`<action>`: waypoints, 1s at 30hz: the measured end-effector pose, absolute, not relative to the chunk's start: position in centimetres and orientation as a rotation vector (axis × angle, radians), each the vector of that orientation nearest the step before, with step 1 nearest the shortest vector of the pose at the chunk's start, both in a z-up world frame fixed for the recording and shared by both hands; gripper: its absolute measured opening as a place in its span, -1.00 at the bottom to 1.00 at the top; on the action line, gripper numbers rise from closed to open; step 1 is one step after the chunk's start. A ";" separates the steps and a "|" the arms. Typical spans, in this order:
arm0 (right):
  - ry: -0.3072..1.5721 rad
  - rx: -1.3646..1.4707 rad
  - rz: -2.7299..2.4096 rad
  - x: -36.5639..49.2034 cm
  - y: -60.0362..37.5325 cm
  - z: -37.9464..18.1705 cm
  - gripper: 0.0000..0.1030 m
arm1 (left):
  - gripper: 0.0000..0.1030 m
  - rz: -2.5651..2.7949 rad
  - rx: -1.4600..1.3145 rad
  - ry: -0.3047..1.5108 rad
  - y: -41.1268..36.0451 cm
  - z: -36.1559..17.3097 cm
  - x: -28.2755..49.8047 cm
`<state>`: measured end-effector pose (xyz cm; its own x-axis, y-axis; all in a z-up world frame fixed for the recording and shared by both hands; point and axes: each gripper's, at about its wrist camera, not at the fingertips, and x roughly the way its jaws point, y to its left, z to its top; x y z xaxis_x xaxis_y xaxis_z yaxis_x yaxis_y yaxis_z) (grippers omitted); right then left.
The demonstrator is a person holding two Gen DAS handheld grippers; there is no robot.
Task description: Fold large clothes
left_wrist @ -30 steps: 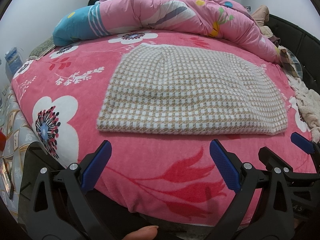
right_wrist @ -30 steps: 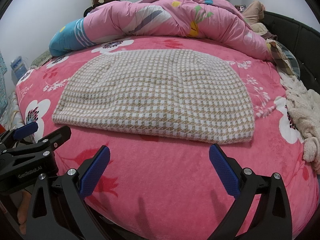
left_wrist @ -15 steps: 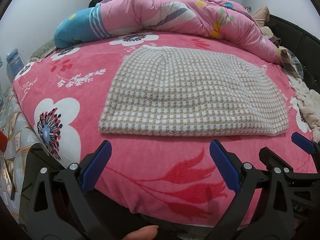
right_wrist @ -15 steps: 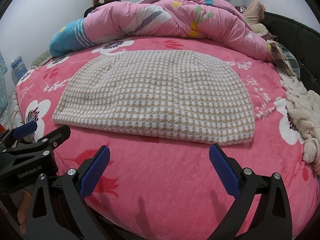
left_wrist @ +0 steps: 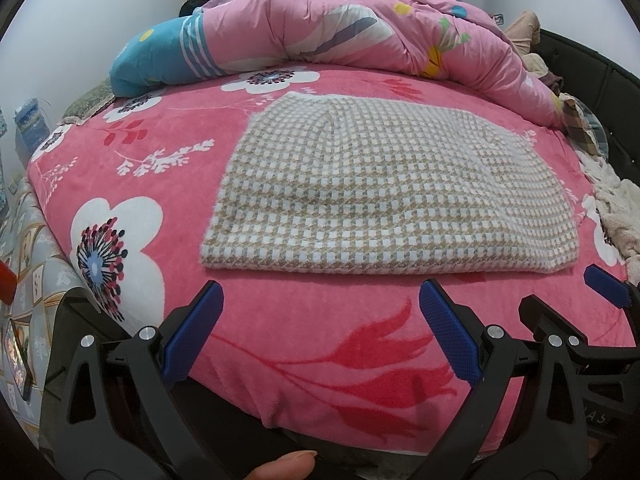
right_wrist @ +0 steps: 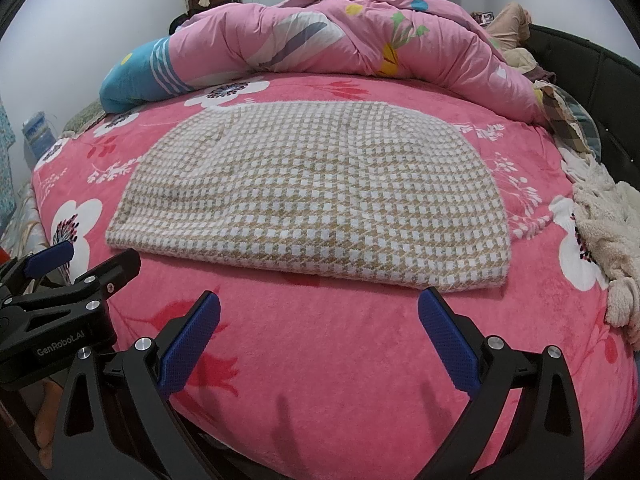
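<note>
I am hovering both grippers, left gripper [left_wrist: 320,332] and right gripper [right_wrist: 319,334], fingers spread and empty, short of the folded checked garment [right_wrist: 312,192]; next I am reaching for its near edge.

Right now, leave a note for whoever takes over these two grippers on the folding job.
Left gripper: open, empty, at the bed's near edge.
Right gripper: open, empty, beside it.
The checked garment lies flat on the pink blanket, already folded into a rough rectangle, doubled edge nearest you.
The quilt is bunched behind it.
Left: perhaps one more fold; otherwise it looks finished.
</note>
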<state>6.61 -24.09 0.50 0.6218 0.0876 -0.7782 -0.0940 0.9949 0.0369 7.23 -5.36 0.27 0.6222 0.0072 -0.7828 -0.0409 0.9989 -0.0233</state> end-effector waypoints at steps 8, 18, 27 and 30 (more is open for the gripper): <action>0.894 -0.008 0.106 6.6 -24.1 0.5 0.87 | 0.84 0.030 -0.040 0.898 -5.1 0.3 7.3; 0.894 -0.007 0.105 6.6 -24.1 0.5 0.87 | 0.84 0.034 -0.040 0.896 -5.2 0.4 7.2; 0.893 -0.008 0.105 6.6 -24.2 0.5 0.87 | 0.84 0.037 -0.039 0.896 -5.3 0.4 7.2; 0.894 -0.007 0.105 6.6 -24.2 0.4 0.87 | 0.84 0.037 -0.040 0.896 -5.3 0.3 7.1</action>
